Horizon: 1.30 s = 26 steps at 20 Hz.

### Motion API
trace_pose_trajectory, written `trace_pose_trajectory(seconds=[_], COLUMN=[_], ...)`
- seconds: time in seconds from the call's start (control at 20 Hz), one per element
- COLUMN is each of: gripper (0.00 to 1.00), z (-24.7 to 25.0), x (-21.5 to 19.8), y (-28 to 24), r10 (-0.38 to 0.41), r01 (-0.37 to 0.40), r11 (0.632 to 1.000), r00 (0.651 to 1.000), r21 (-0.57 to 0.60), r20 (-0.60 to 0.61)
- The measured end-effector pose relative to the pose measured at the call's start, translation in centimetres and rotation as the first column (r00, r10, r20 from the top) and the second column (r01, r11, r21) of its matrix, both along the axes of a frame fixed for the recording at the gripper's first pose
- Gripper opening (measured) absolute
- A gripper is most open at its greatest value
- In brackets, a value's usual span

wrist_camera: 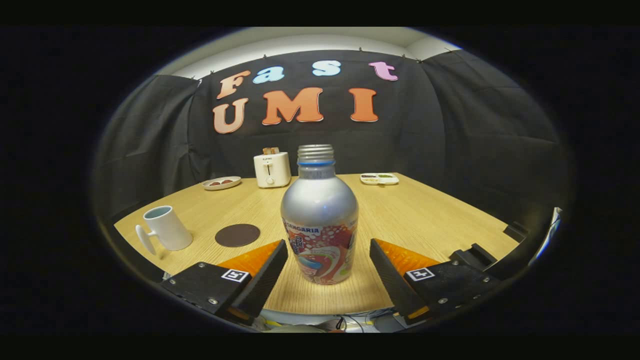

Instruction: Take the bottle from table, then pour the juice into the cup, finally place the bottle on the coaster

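Observation:
A silver bottle (320, 215) with a printed label and an uncapped threaded neck stands upright on the wooden table (425, 215). Its base sits between my two fingers, with a gap on each side. My gripper (328, 255) is open and touches nothing. A white cup (166, 228) with a handle stands to the left, beyond the left finger. A dark round coaster (237, 235) lies flat between the cup and the bottle.
At the back of the table stand a white toaster (271, 169), a small plate (221, 183) with dark pieces to its left, and a shallow tray (379, 178) to the right. The table's near edge runs just under my fingers.

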<state>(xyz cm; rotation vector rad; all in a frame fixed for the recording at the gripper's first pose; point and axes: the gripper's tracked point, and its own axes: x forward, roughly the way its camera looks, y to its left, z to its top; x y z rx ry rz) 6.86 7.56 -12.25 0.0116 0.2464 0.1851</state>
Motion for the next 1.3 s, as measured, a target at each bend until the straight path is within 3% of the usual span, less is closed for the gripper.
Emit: trace_pose_trajectory(seconds=[0.2,0.4,0.6,1.3], gripper=[0.98,0.82,0.76,0.77], z=[-0.8,-0.9,-0.5,4.2], x=[0.8,1.1,0.8,-0.9], y=[0.7,0.7,0.7,5.7], r10=[0.009,-0.001,-0.020,0.021], r01=[-0.009,0.001,0.019,-0.009], r11=[1.000,1.000,0.999,0.971], r00=[1.000,1.000,0.999,0.999], r21=[0.008,-0.010,-0.040,-0.239], r20=[-0.021,-0.027,-0.028,0.048])
